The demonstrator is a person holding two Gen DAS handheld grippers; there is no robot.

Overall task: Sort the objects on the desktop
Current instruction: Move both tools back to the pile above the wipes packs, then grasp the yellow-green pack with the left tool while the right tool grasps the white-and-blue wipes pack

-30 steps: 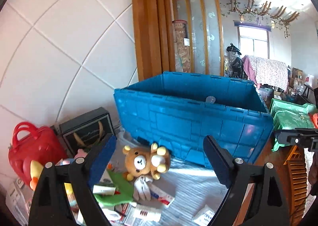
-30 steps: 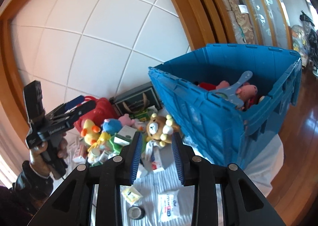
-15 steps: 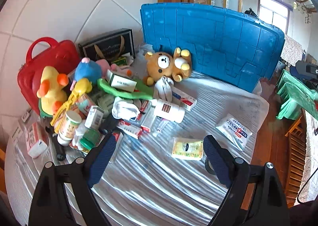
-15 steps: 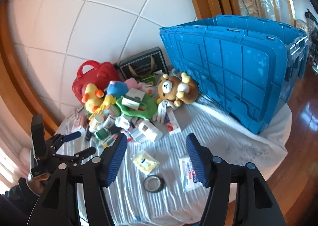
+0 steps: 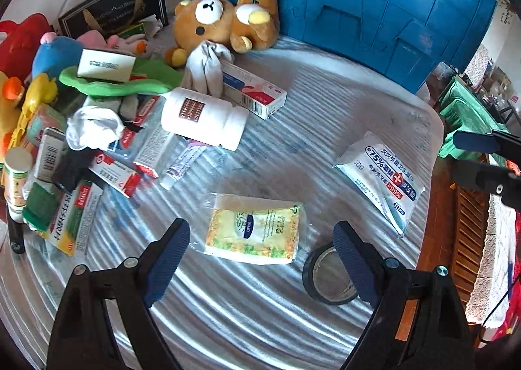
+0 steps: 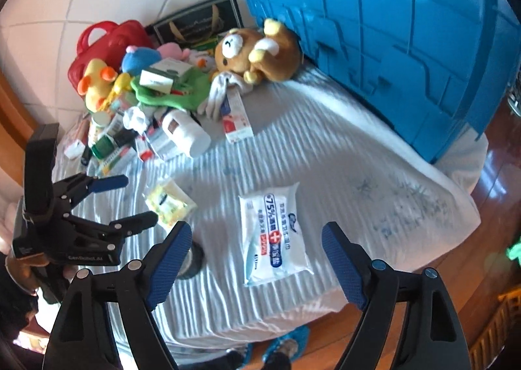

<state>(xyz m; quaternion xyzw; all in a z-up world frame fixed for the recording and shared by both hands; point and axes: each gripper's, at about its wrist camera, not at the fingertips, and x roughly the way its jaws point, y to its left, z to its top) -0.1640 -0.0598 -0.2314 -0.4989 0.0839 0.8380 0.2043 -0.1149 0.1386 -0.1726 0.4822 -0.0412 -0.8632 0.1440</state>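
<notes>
My left gripper (image 5: 262, 236) is open and empty, low over a yellow-green sachet (image 5: 252, 229) that lies between its fingers. A roll of black tape (image 5: 327, 277) lies by its right finger. My right gripper (image 6: 257, 239) is open and empty over a white wipes pack (image 6: 273, 233), which also shows in the left wrist view (image 5: 381, 176). The left gripper (image 6: 130, 199) shows at the left of the right wrist view, over the sachet (image 6: 169, 200). A brown teddy bear (image 5: 224, 21) leans on the blue crate (image 5: 358, 2).
A heap at the left holds a white bottle (image 5: 203, 117), medicine boxes (image 5: 252, 91), socks (image 5: 94, 127), a green plush (image 5: 120, 83), a yellow duck (image 6: 97, 83) and a red case (image 6: 107, 41). The striped cloth table's edge (image 6: 374, 291) drops to wooden floor.
Both grippers have tilted down and come closer to the table. The right gripper's jaws have opened wide. The left gripper now hangs over the sachet, the right over the wipes pack.
</notes>
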